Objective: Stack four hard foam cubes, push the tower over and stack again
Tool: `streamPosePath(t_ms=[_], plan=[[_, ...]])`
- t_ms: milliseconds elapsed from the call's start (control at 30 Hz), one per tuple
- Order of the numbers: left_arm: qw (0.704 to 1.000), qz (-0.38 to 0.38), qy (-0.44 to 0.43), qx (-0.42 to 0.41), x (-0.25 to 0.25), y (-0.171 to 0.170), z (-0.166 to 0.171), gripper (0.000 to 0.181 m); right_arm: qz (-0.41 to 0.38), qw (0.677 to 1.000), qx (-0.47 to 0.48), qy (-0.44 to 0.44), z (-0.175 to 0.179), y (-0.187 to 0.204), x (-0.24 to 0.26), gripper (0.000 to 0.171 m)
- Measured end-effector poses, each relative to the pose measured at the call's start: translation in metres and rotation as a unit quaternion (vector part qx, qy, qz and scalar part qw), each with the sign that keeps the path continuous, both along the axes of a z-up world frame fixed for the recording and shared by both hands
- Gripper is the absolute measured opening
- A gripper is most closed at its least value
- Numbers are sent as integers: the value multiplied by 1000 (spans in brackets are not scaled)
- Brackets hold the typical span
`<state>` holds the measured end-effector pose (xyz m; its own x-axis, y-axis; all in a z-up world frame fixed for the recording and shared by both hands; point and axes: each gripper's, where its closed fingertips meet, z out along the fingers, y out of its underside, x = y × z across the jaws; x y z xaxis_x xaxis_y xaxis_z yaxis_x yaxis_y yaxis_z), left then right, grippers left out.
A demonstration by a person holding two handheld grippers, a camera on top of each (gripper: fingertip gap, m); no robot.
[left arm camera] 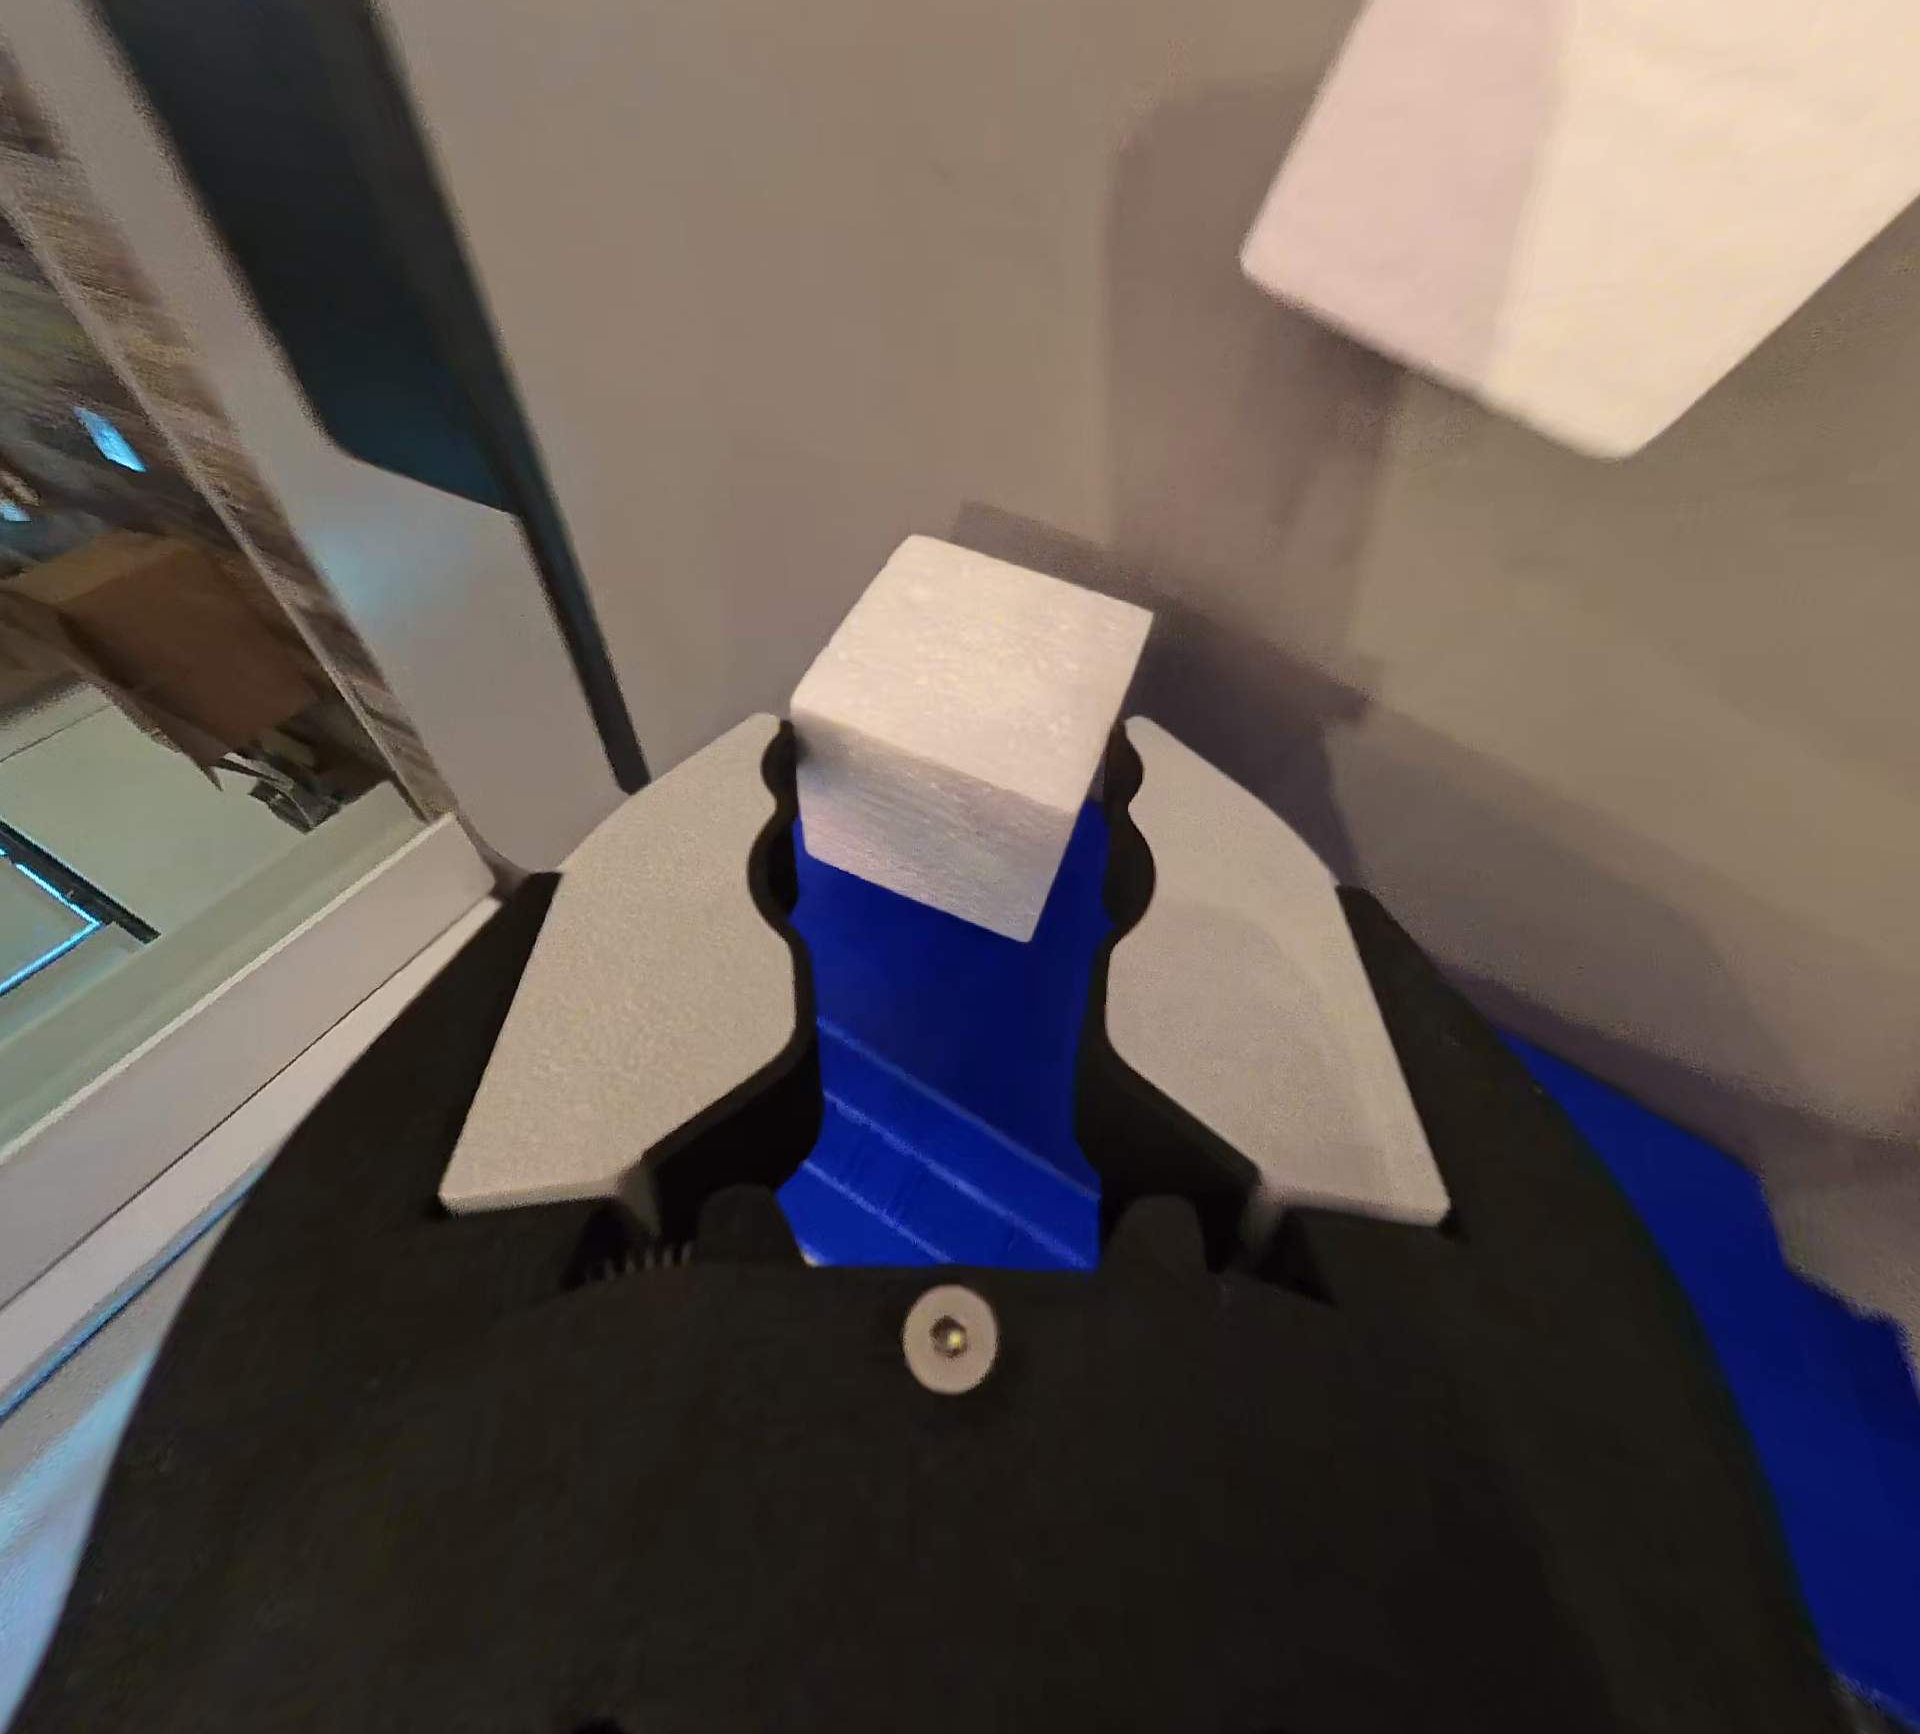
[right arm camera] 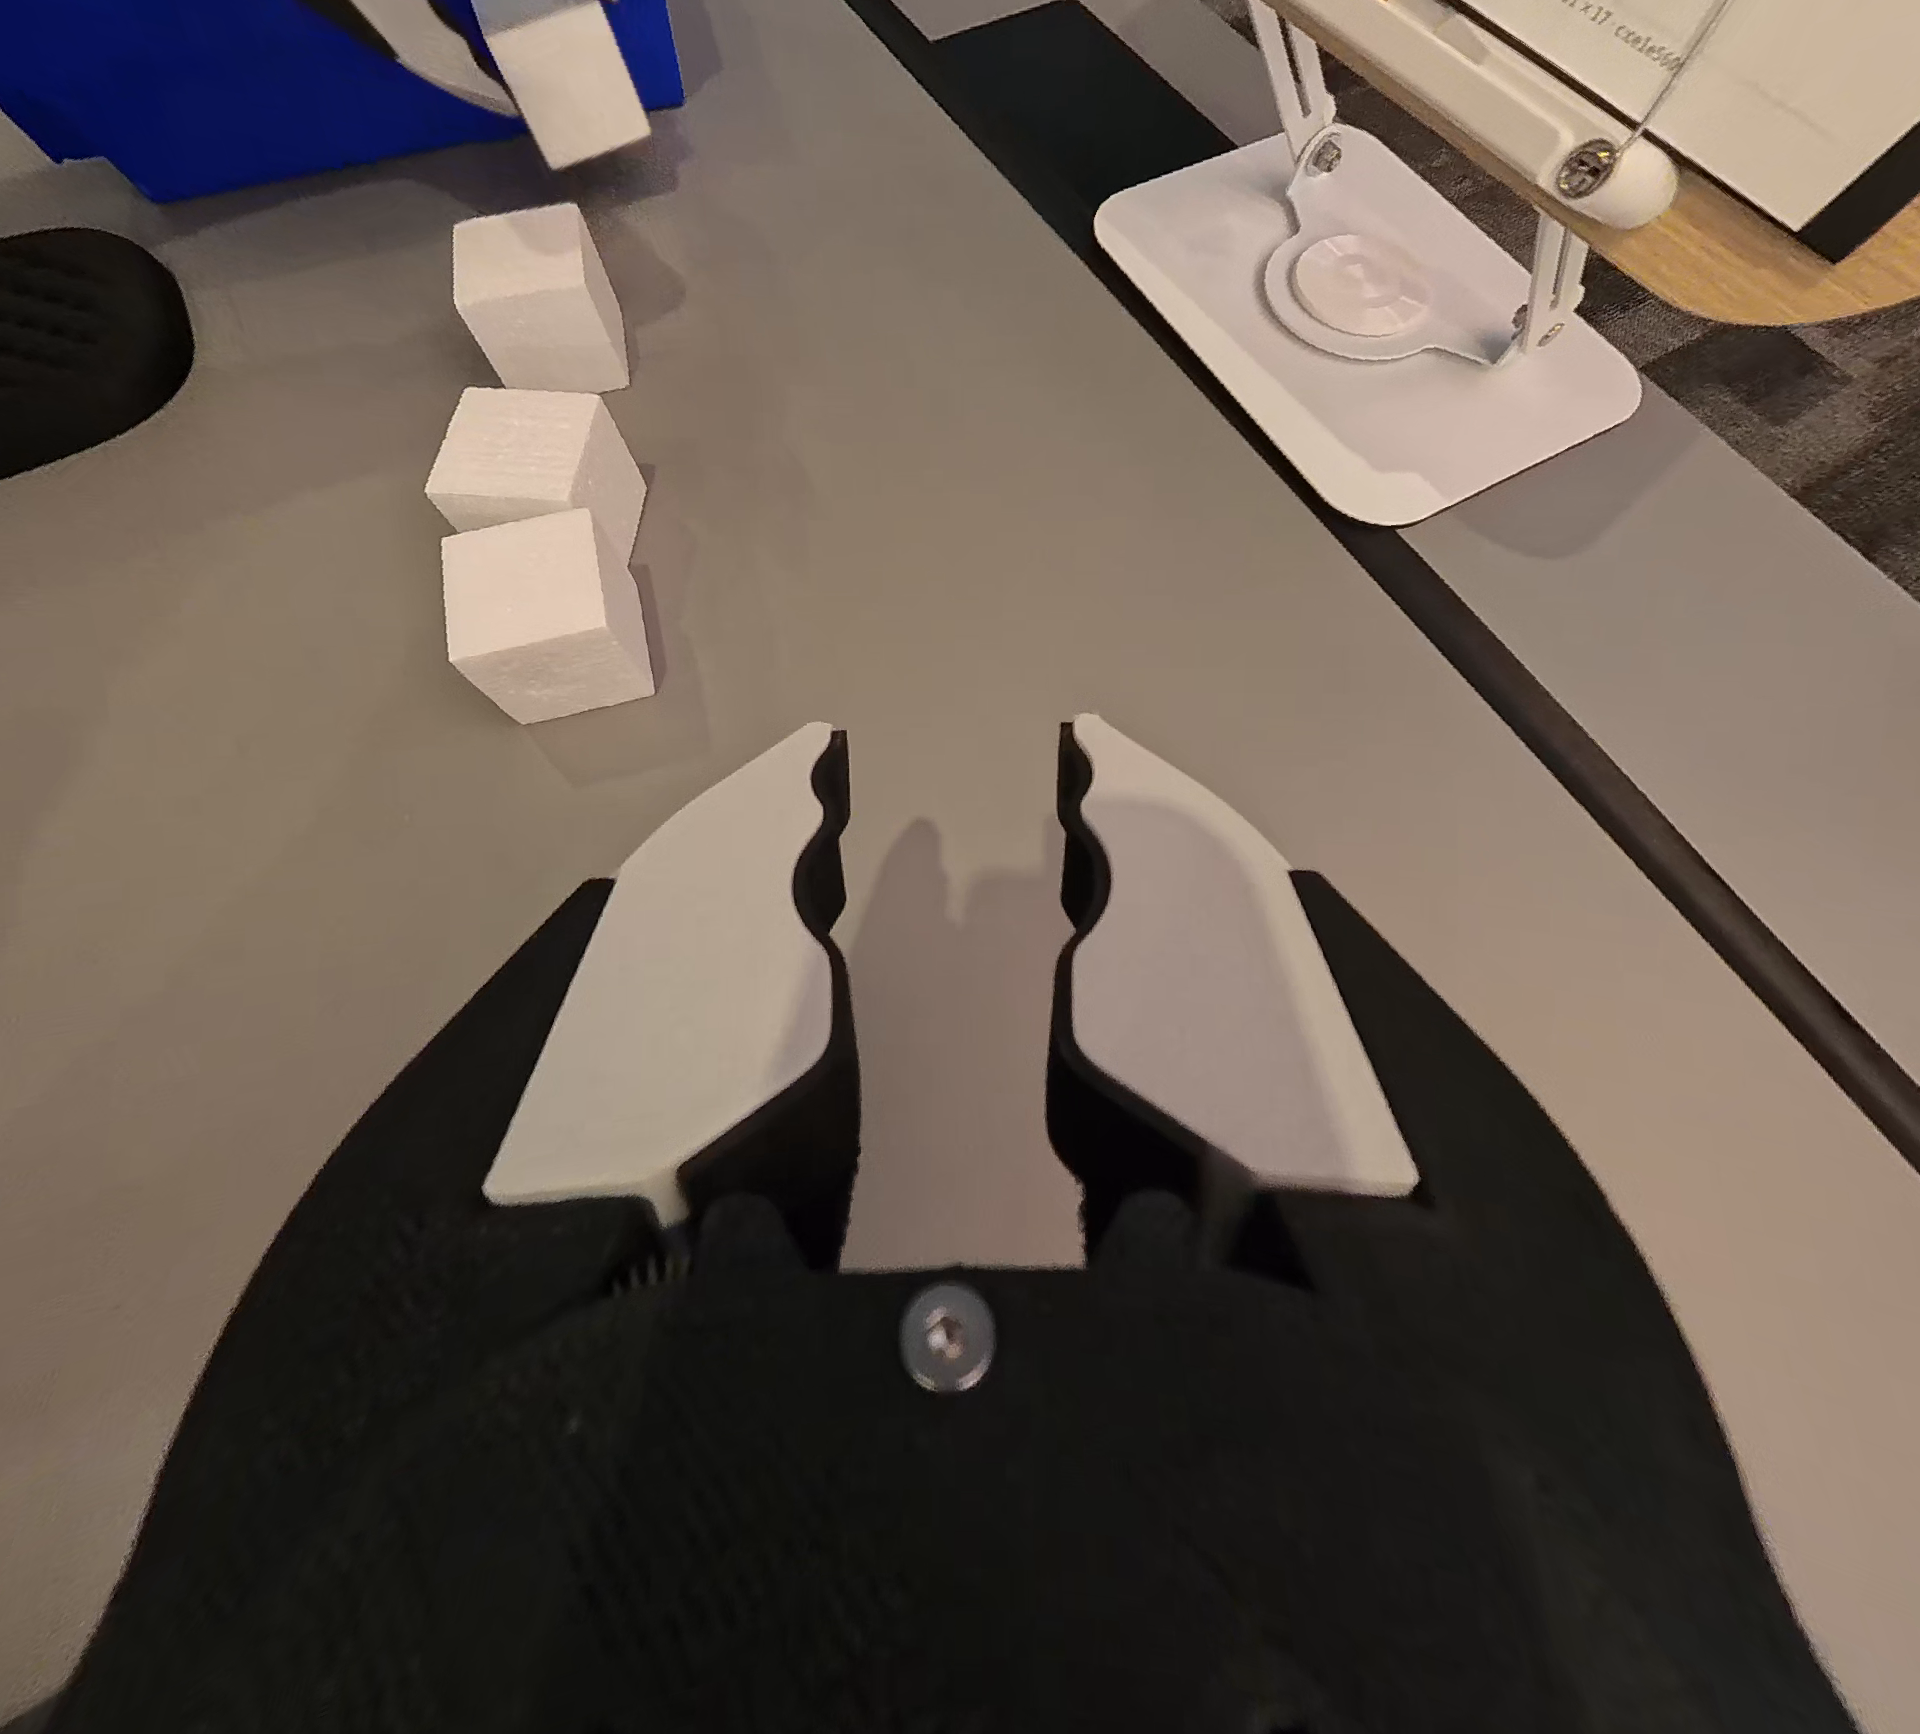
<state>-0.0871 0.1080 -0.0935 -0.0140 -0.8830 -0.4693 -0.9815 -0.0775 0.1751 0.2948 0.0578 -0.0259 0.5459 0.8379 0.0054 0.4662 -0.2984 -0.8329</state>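
White hard foam, cut into small cubes, is the material of this task. The left tool [left arm camera: 951,775] is clenched on one white foam cube [left arm camera: 961,728], holding it by two opposite sides in the air; in the right wrist view this held cube hangs just in front of a blue plastic bin [right arm camera: 187,126] at the far left of the grey desk [right arm camera: 935,437]. Three more white foam cubes lie on the desk below it in a loose line: the farthest cube [right arm camera: 535,297] stands apart, while the middle cube [right arm camera: 530,463] and the nearest cube [right arm camera: 540,614] sit right against each other, all flat on the desk, none on top of another. The right tool [right arm camera: 954,734] hovers low over bare desk, its jaws parted and holding nothing. To the right stands a white metal stand [right arm camera: 1361,334] carrying a tilted board. By this evidence no tower exists yet: only the first cube has been lifted, and whether this is the first stacking or the second cannot be told. All four placements appear to remain.
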Motion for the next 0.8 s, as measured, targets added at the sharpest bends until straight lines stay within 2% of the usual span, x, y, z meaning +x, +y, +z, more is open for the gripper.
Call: streamPosePath(t_ms=[100, 167, 233, 300, 333, 433, 533, 633, 733, 800], plan=[[983, 14, -171, 71, 48, -7, 43, 57, -5, 1000, -1, 2, 0, 1, 4, 39], [939, 59, -325, 89, 85, -24, 69, 57, -7, 1000, -1, 4, 0, 2, 4, 39], [855, 104, -501, 83, 123, -47, 90, 57, -8, 1000, -1, 1, -2, 3, 4, 39], [773, 139, -616, 58, 149, -74, 91, 57, -10, 1000, -2, -8, -5, 4, 4, 39], [753, 152, -636, 71, 154, -82, 84, 57, -9, 1000, -3, -13, -7, 5, 4, 39], [732, 188, -634, 162, 151, -93, 65, 57, -7, 1000, -5, -20, -10, 5, 1, 39], [690, 212, -668, 184, 163, -106, 66, 57, -5, 999, -7, -33, -15, 5, -2, 39], [672, 239, -664, 224, 165, -104, 60, 57, -1, 999, -7, -50, -19, 4, -4, 39], [636, 268, -686, 231, 165, -100, 55, 57, 1, 998, -6, -61, -21, 2, -6, 39], [625, 283, -692, 224, 167, -99, 50, 57, -2, 997, -4, -77, -23, 2, -3, 39]])
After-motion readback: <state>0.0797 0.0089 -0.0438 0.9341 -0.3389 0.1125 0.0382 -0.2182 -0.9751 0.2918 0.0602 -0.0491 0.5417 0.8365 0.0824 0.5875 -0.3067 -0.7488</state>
